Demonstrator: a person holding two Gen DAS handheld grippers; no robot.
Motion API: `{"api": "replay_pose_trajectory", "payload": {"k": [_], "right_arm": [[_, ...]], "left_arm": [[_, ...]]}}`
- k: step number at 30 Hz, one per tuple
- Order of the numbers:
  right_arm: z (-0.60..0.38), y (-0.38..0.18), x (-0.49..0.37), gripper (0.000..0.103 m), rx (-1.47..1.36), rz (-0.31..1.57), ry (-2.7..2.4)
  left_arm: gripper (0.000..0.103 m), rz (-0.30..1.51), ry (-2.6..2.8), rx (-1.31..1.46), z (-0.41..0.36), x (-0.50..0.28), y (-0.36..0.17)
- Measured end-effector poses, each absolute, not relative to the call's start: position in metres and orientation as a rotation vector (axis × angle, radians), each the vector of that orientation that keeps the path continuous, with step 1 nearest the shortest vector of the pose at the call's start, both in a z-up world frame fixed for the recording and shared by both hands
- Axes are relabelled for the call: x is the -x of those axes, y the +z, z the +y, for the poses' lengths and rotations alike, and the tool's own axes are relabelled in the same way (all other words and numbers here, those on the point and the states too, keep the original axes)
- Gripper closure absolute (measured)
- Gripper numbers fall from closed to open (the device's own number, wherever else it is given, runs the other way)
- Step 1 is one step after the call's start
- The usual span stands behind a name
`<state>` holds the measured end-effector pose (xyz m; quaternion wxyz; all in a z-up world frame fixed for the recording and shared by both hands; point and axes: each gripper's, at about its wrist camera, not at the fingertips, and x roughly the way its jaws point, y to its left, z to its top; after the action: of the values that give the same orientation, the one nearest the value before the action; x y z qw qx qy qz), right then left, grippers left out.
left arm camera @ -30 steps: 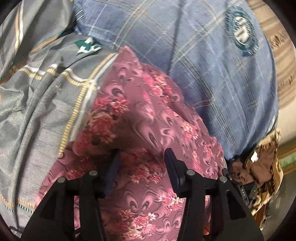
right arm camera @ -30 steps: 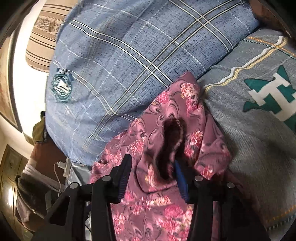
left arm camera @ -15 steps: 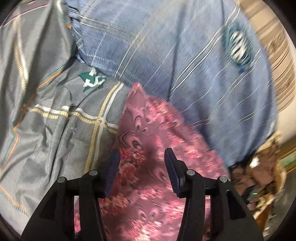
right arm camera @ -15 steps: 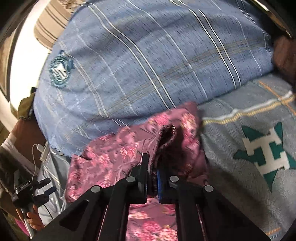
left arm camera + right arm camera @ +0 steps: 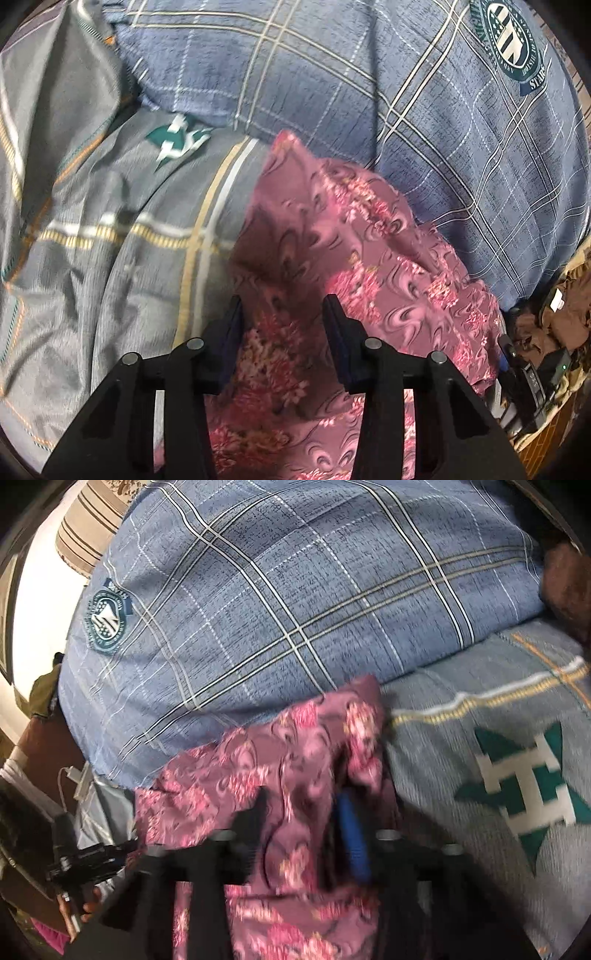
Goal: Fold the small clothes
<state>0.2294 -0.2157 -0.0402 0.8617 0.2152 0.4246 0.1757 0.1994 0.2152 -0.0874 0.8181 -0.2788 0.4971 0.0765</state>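
I'm mid-fold on the pink floral garment (image 5: pixel 354 258) lying on the bed (image 5: pixel 110 258). My left gripper (image 5: pixel 282 310) is closing, jaws spread over cloth; my right gripper (image 5: pixel 306 812) is opening off a bunched fold. Next, I'd say, regrip an edge.

Left jaws closing, right jaws opening

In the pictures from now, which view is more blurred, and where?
Right wrist view: heavy motion blur on the right gripper and the pink floral garment; the blue plaid pillow stays sharper. Left wrist view: sharper, slight smear on the grey bedsheet.
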Motion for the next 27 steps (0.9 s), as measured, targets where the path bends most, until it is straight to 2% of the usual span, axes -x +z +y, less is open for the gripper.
{"api": "replay_pose_trajectory", "payload": {"k": [1,2,3,8,15,21,24,27], "right_arm": [[-0.212,-0.041,-0.234,0.056,-0.438,0.899,0.357],[-0.206,-0.043,-0.240,0.067,-0.407,0.921,0.345],[-0.201,-0.042,-0.242,0.099,-0.371,0.929,0.342],[-0.207,-0.025,-0.237,0.098,-0.330,0.827,0.319],[-0.209,-0.054,-0.241,0.098,-0.278,0.902,0.262],[-0.221,-0.026,-0.213,0.085,-0.347,0.822,0.277],[-0.219,-0.023,-0.195,0.085,-0.336,0.798,0.339],[-0.208,-0.038,-0.188,0.089,-0.262,0.849,0.342]], "left_arm": [[0.062,1.066,0.173,0.579,0.214,-0.204,-0.087],[0.062,1.075,0.182,0.561,0.214,-0.209,-0.088],[0.062,1.081,0.187,0.552,0.213,-0.211,-0.088],[0.062,1.088,0.222,0.485,0.212,-0.222,-0.096],[0.062,1.109,0.254,0.436,0.215,-0.224,-0.112],[0.062,1.010,0.203,0.381,0.205,-0.187,-0.079],[0.062,0.996,0.166,0.315,0.186,-0.174,-0.078],[0.062,1.039,0.171,0.260,0.173,-0.177,-0.093]]}}
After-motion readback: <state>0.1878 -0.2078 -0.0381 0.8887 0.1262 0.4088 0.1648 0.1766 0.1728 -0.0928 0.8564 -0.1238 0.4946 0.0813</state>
